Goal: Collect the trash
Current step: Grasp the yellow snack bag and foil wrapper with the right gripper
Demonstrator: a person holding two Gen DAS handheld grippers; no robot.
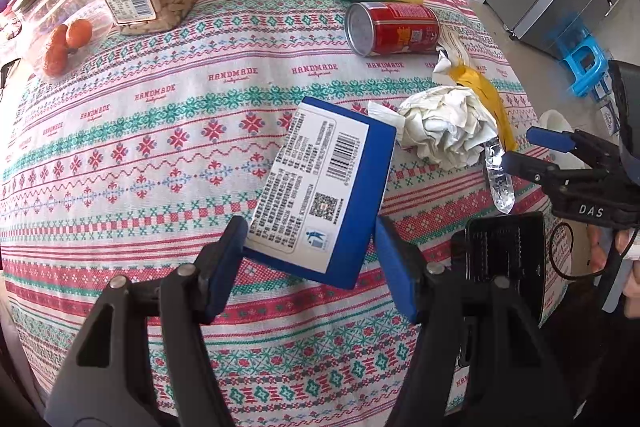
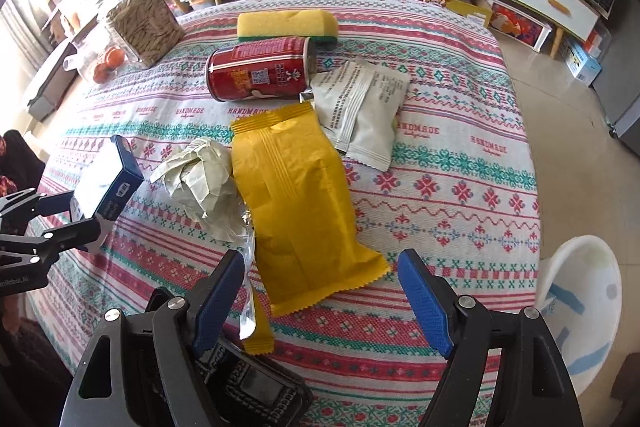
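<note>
My left gripper (image 1: 310, 263) is shut on a blue box (image 1: 320, 187) with a white barcode label and holds it tilted above the patterned tablecloth (image 1: 120, 187). In the right wrist view the same box (image 2: 116, 167) hangs in the left gripper (image 2: 86, 215) at the left edge. My right gripper (image 2: 322, 263) stands open over the near end of a flat yellow wrapper (image 2: 292, 195), its pads apart from it. Crumpled white paper (image 2: 204, 179) lies between box and wrapper. A red can (image 2: 260, 73) lies on its side, and a white sachet (image 2: 360, 111) rests beside it.
A yellow sponge (image 2: 286, 23) lies behind the can. A jar of seeds (image 2: 144, 23) and a clear tub with orange fruit (image 2: 106, 65) stand at the back left. A black device (image 2: 248, 387) sits at the near edge. A white bin (image 2: 580, 299) stands off the table's right side.
</note>
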